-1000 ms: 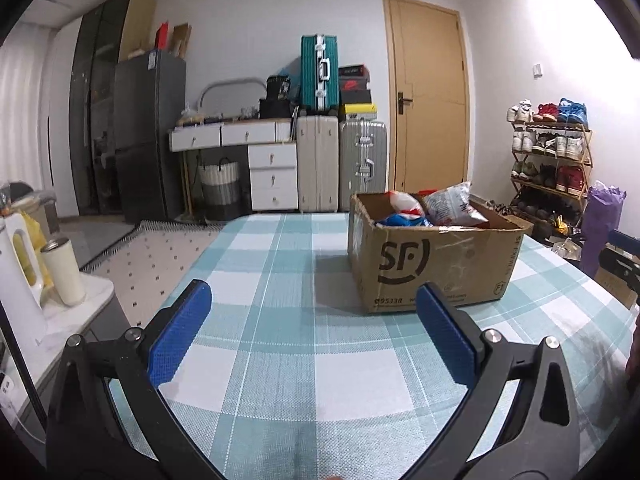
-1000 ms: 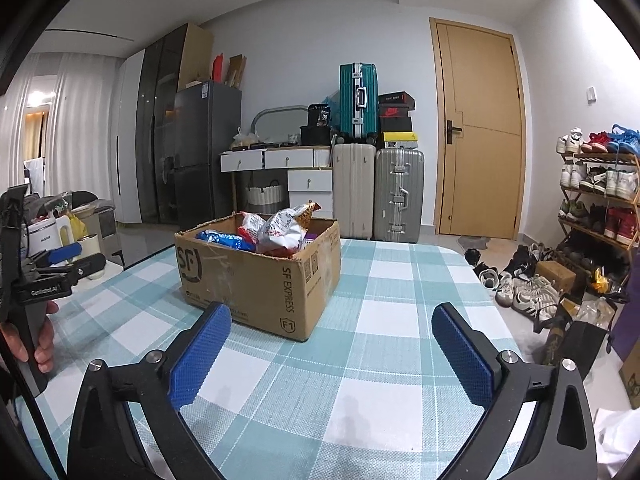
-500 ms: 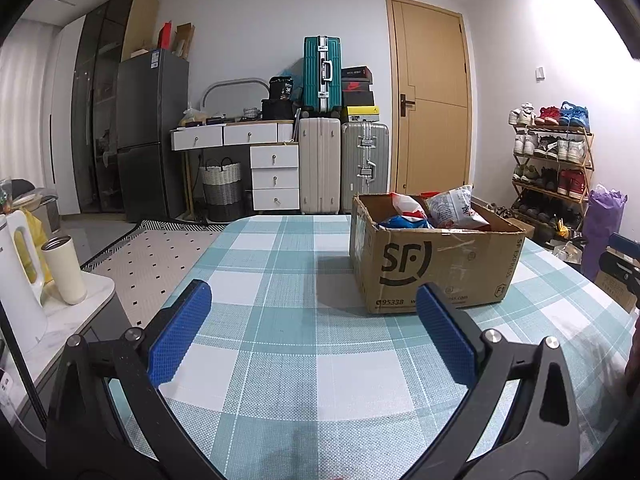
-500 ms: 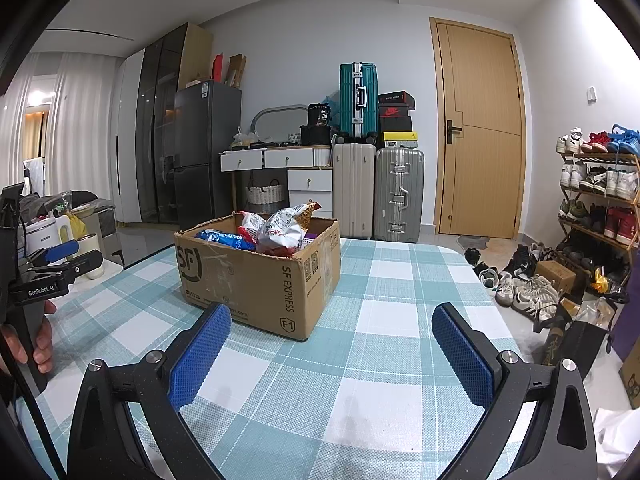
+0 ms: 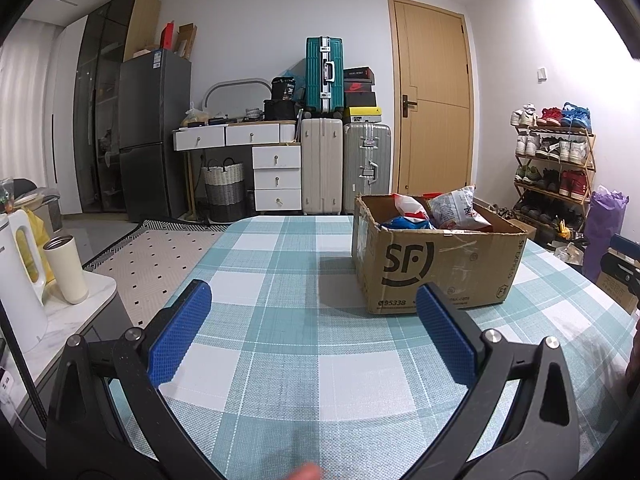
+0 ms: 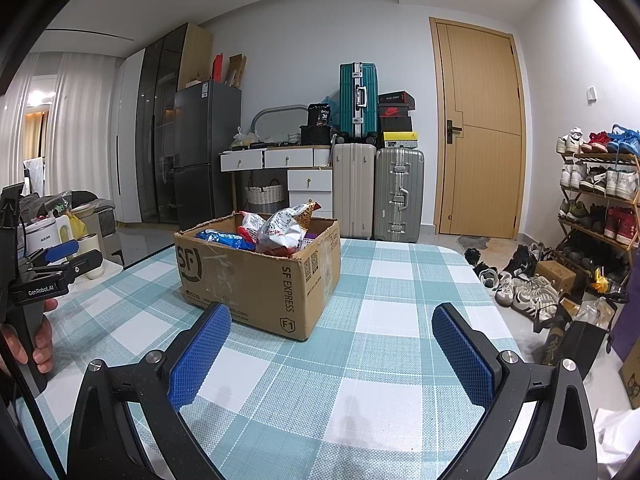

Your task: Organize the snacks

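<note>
On the checked counter stands an open cardboard box, the landmark here. Inside the box lie the snack bags, a white and red one heaped above the rim, a blue packet beside it. Short of the box and to its left, the left tongs hang above the cloth, spread wide, holding nothing. Short of the box and to its right, the right tongs are likewise wide apart and empty. A hand grips the left handle.
</note>
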Demonstrator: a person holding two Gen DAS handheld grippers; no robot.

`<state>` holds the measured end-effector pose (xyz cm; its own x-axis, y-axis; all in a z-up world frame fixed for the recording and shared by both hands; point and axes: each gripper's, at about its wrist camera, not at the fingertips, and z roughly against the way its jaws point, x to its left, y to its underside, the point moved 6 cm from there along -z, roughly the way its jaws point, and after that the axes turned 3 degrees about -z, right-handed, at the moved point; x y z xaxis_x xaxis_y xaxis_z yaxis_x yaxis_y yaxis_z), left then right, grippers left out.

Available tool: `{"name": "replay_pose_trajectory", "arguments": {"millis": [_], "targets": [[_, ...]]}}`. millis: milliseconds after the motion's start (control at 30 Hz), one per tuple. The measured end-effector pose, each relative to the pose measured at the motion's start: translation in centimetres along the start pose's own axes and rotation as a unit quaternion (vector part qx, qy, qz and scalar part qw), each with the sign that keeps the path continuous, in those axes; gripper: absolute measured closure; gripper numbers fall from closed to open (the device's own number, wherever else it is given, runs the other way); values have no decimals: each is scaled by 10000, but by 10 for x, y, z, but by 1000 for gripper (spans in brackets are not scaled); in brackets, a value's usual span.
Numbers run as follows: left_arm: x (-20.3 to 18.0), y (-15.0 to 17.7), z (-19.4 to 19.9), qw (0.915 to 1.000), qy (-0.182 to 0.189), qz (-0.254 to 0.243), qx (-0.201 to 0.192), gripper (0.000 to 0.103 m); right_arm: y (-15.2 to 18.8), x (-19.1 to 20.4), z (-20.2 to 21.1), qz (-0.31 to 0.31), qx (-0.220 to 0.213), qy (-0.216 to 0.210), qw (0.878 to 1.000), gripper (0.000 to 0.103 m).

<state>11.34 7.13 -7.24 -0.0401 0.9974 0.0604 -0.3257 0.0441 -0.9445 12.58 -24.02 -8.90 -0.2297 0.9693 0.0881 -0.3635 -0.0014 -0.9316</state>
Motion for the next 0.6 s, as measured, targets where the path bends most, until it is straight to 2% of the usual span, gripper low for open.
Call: {"name": "replay_pose_trajectory", "arguments": {"millis": [600], "targets": [[1,0,1,10000,-9,7,-10,1,0,0,-1,2,1,0,10000,0]]}}
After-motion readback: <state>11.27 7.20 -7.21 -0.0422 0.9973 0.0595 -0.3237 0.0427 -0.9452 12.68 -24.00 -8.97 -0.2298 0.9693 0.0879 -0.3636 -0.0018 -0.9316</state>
